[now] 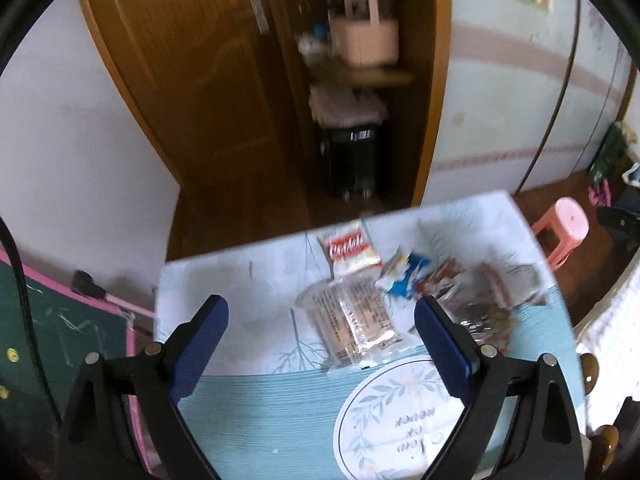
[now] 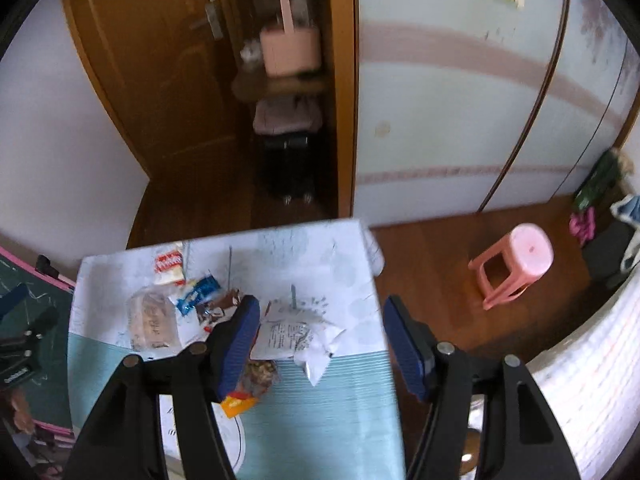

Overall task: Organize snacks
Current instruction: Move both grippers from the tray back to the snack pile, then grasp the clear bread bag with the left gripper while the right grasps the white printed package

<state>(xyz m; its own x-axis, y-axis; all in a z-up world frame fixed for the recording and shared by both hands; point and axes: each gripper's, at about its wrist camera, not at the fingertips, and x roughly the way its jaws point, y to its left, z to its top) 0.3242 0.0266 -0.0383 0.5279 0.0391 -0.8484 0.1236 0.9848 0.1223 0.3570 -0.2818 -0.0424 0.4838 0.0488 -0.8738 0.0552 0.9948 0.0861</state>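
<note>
Both grippers hover released and empty over the counter (image 1: 248, 420), the left gripper (image 1: 320, 344) nearest the clear biscuit packet (image 1: 352, 320), whose long axis runs between its jaws toward the far edge.

Home room: wooden door (image 2: 168, 92), pink stool (image 2: 514, 262).

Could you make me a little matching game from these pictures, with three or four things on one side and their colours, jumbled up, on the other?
Things:
1. plastic stool
2. door
3. gripper fingers
4. snack packet with the red label

Colours:
A. brown
B. dark blue
C. pink
D. red and white

Pairs: 1-C, 2-A, 3-B, 4-D
</note>
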